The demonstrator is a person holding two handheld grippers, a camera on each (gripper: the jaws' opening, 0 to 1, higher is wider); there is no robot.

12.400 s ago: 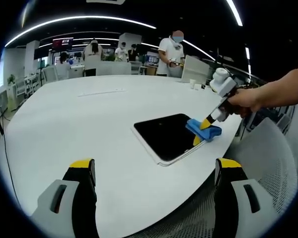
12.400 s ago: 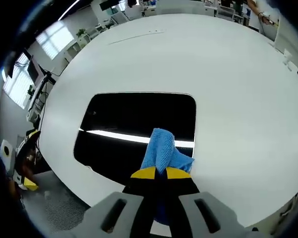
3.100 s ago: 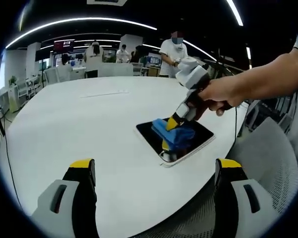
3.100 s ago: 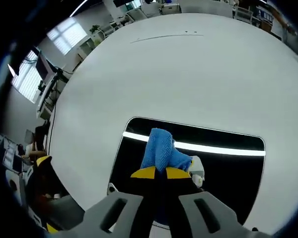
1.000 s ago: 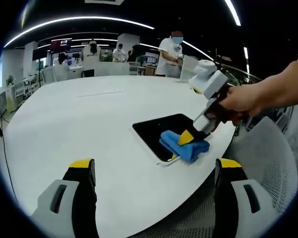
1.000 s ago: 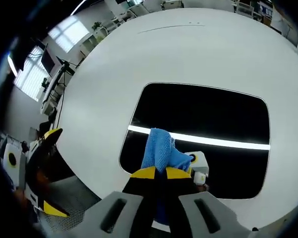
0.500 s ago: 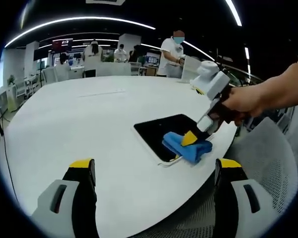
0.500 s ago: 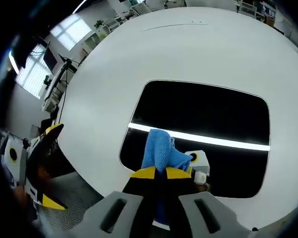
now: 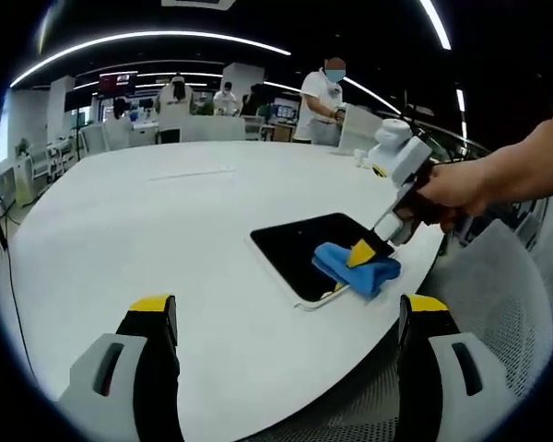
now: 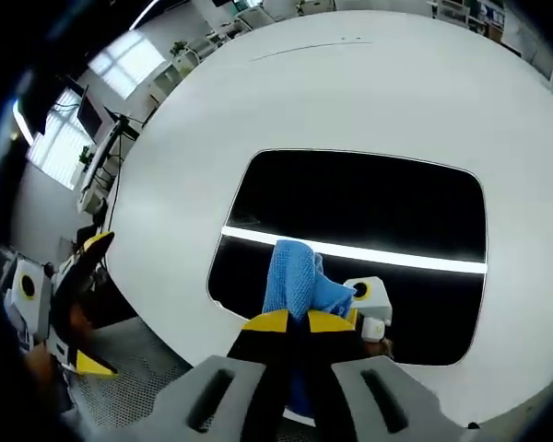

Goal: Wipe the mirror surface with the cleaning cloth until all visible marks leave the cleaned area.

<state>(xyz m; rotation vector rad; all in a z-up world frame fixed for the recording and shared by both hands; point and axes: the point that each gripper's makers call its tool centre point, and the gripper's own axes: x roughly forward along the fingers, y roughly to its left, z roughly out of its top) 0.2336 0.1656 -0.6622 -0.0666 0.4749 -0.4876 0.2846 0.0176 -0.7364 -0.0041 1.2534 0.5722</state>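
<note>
Blue cloth (image 10: 300, 281), clamped by right gripper (image 10: 298, 320), hides mirror's (image 10: 369, 207) near edge.

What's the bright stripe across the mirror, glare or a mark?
Right gripper view: the stripe on the mirror looks like a reflected ceiling light strip, running behind the cloth. Left gripper view: mirror reads flat black, no stripe; fisheye bends the table edge.
</note>
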